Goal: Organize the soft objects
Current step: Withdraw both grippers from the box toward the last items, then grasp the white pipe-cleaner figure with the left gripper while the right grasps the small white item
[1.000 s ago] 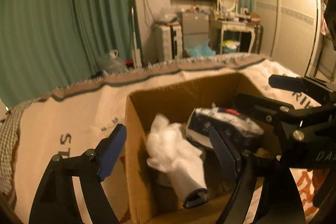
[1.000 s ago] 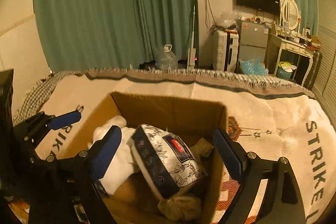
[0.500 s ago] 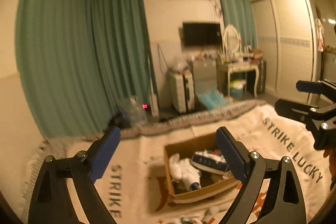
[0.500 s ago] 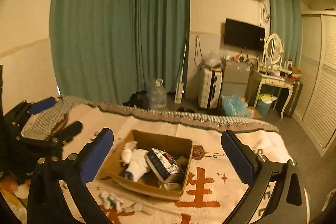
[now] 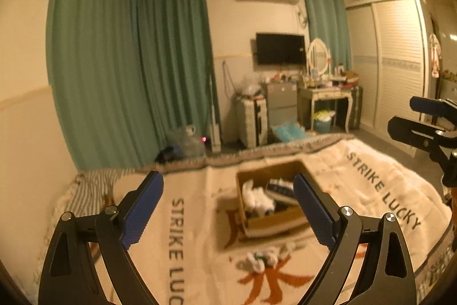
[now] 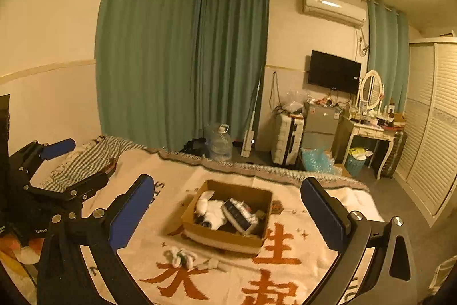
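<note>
An open cardboard box [image 6: 228, 240] sits on the cream bedspread [image 6: 285, 270]; it also shows in the left wrist view [image 5: 274, 222]. Inside lie white soft items [image 6: 212, 212] and a dark patterned pouch [image 6: 238, 216]. A small white bundle [image 6: 180, 256] lies on the spread in front of the box, also in the left wrist view [image 5: 260, 259]. My left gripper [image 5: 228, 207] is open and empty, high above the bed. My right gripper [image 6: 228, 213] is open and empty, also high and back from the box.
A striped cloth [image 6: 91, 159] lies at the bed's far left corner. Beyond the bed stand green curtains [image 6: 185, 62], a water jug [image 6: 221, 143], a suitcase [image 6: 287, 142], a dressing table [image 6: 371, 133] and a wardrobe [image 6: 428, 119].
Both grippers have pulled up and far back from the box, which was close beneath them a second ago and now looks small. Both remain open and empty.
</note>
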Demonstrator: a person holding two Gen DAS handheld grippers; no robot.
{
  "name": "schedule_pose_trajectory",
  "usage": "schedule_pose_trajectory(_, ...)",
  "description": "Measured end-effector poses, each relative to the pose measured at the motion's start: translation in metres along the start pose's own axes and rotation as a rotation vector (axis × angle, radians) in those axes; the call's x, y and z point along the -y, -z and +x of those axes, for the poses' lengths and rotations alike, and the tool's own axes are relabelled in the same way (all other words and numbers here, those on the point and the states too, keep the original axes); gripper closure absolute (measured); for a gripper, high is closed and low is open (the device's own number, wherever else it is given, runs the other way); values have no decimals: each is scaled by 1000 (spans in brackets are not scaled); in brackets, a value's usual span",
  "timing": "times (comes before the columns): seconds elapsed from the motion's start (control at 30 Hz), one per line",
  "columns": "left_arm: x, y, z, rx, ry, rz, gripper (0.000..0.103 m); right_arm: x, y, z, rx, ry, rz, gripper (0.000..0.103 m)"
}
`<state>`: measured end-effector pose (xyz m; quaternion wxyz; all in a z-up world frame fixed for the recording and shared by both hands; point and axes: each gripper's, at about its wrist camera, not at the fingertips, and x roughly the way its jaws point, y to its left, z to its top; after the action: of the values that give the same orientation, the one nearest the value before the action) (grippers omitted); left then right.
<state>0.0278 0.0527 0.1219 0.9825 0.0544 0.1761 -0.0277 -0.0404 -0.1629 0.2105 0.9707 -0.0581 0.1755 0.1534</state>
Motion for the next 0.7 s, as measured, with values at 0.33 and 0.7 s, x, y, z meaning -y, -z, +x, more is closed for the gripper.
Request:
schedule_pose_trajectory(0.33, 5, 84, 79, -166, -29, -18, 9, -11, 97, 102, -190, -40, 10, 0)
schedule_pose_trajectory(0.7, 6, 165, 190, -375, -15, -35, 10, 5, 216, 241, -477, -95, 89, 19)
